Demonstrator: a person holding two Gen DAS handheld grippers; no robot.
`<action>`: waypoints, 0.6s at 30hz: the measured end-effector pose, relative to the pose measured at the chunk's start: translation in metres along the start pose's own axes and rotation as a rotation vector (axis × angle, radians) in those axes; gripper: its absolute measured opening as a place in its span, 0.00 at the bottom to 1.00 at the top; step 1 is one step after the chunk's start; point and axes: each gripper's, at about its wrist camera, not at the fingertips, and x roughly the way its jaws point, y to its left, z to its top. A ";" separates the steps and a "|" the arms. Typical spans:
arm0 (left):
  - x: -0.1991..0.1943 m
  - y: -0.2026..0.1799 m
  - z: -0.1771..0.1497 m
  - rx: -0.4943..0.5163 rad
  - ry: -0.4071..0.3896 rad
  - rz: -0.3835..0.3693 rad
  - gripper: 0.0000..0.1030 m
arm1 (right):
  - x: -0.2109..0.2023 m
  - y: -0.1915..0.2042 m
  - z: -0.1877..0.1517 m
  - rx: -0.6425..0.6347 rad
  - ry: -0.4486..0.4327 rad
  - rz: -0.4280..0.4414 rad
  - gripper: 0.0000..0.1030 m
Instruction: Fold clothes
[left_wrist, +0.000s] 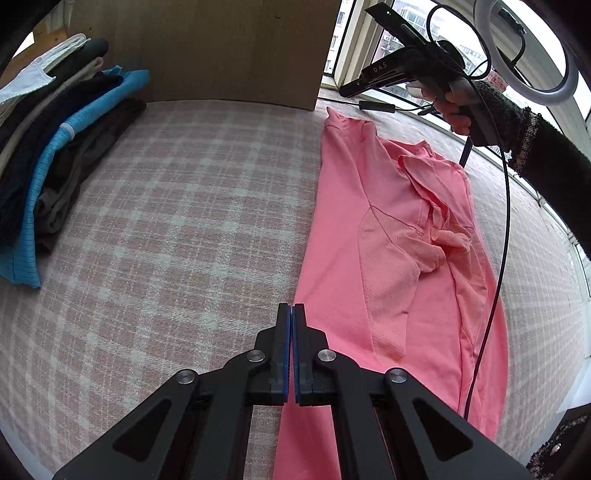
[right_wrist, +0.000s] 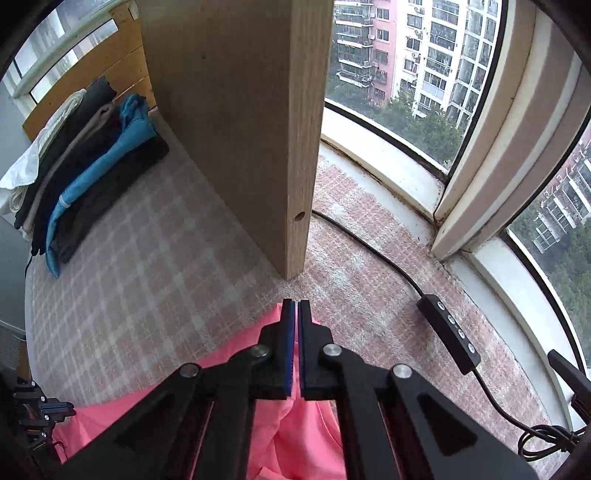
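A pink T-shirt (left_wrist: 376, 258) lies lengthwise on the pink-and-white checked surface (left_wrist: 184, 221), with a sleeve folded in over its middle and bunched. My left gripper (left_wrist: 291, 307) is shut, blue pads together with nothing between them, its tips over the shirt's left edge. A hand in a dark sleeve holds my right gripper (left_wrist: 345, 90) in the air above the shirt's far end. In the right wrist view that right gripper (right_wrist: 297, 304) is shut and empty, with the T-shirt (right_wrist: 306, 435) beneath it and the left gripper (right_wrist: 55, 410) at the lower left.
A stack of folded clothes (left_wrist: 55, 155) in dark, blue and white lies at the far left. An upright wooden panel (right_wrist: 240, 129) stands behind the shirt's far end. A black cable with a button remote (right_wrist: 448, 332) runs along the curved window sill (right_wrist: 388, 166). A ring light (left_wrist: 535, 55) hangs top right.
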 end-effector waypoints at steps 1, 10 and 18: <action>0.003 -0.001 -0.001 0.004 0.010 -0.010 0.00 | 0.002 -0.002 -0.001 0.010 0.024 0.036 0.02; 0.011 -0.018 -0.005 0.074 0.041 -0.027 0.00 | 0.022 0.002 -0.031 0.010 0.168 0.042 0.22; 0.006 -0.017 -0.001 0.058 0.015 -0.014 0.00 | -0.003 0.015 -0.016 -0.038 0.008 0.040 0.02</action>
